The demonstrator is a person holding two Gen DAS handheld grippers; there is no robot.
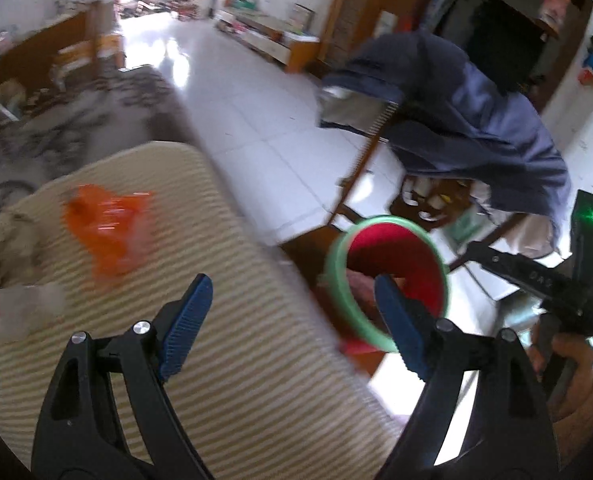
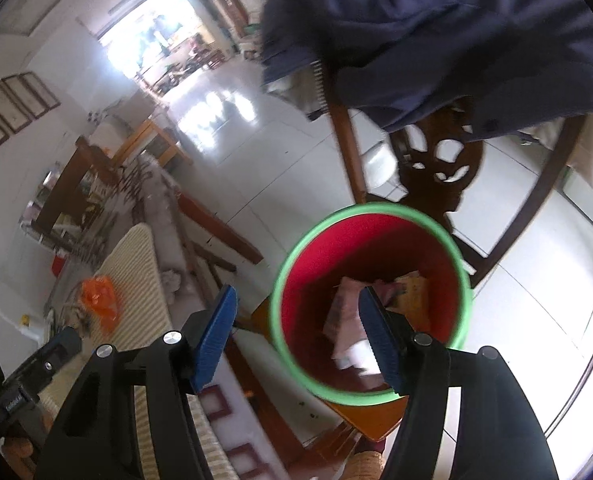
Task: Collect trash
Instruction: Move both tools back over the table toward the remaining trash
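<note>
- The left tongs stand released, blue pads wide apart and nothing between them, at the bottom centre of the left wrist view.
- Beneath them lies a striped cushion, cream with thin lines, filling the lower left of that frame.
- An orange plastic bag rests on the cushion at the left centre, blurred; a pale crumpled wrapper lies near the left edge below it.
- A red bin with a green rim sits just right of the cushion, lower right of centre, partly behind the right pad.
- The right tongs are also released and empty, at the bottom centre of the right wrist view, above the mouth of the bin.
- Inside the bin lie crumpled papers, pinkish and white, in the lower middle of that frame.
- A blue jacket hangs over a dark wooden chair at the upper right.
- The orange bag shows at the lower left there, on the cushion.
</note>
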